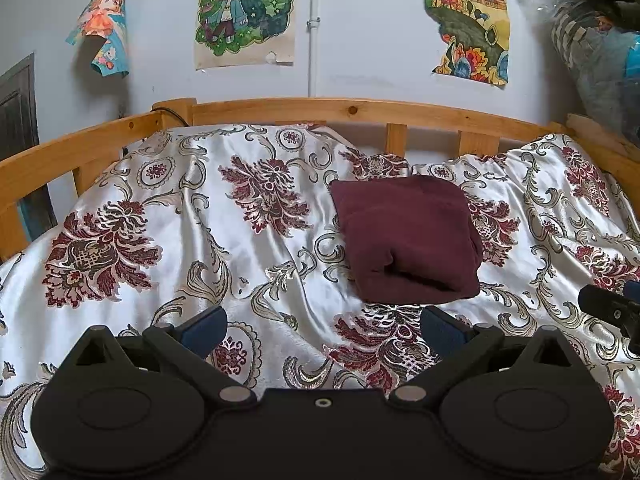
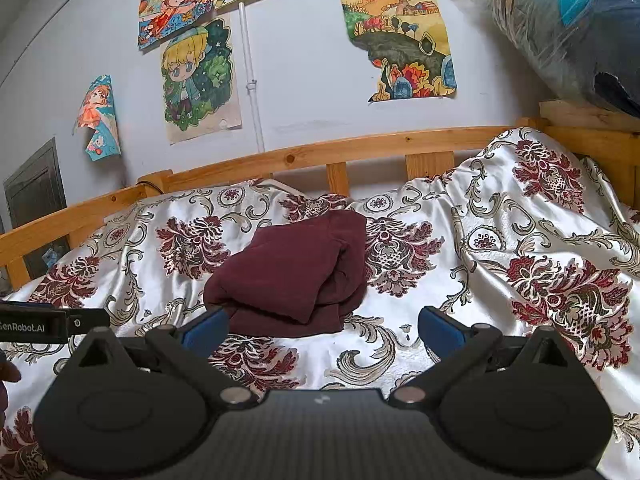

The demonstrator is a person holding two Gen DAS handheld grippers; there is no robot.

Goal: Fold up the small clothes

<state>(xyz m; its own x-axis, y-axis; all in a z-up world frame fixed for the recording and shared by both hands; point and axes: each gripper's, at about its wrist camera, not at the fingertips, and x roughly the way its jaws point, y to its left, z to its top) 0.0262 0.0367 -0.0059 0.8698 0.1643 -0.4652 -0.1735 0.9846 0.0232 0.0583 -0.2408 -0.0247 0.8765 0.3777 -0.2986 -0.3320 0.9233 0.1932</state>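
**Garment folded on the bed, both grippers open and clear of it**

Garment point(image 1: 406, 240) of dark maroon cloth lies folded into a compact bundle on a satin bedspread point(image 1: 168, 216) patterned in white with dark red flowers and grey scrolls. It sits toward the far side of the bed, near the slatted wooden bed rail point(image 1: 320, 109). In the right wrist view the folded layers open toward the camera, with one thick fold lying over another.

The left gripper point(image 1: 323, 326) hangs above the spread with its blue-padded fingers spread wide, nothing between them; the garment lies just beyond and to its right. The right gripper point(image 2: 323, 326) is likewise wide open and holds nothing, the bundle just ahead of its left finger. Nothing lies between either tool and the cloth.

Behind the rail a pale wall carries children's drawings: a blond cartoon figure point(image 1: 246, 8), a landscape picture point(image 1: 466, 20) with torn edges, and a curling sheet point(image 1: 102, 28). A plastic-wrapped bundle point(image 2: 568, 28) rests high at the right.

The side of the left gripper, seen at the left edge of the right wrist view, reads "GenRobot.AI" point(image 2: 24, 327).
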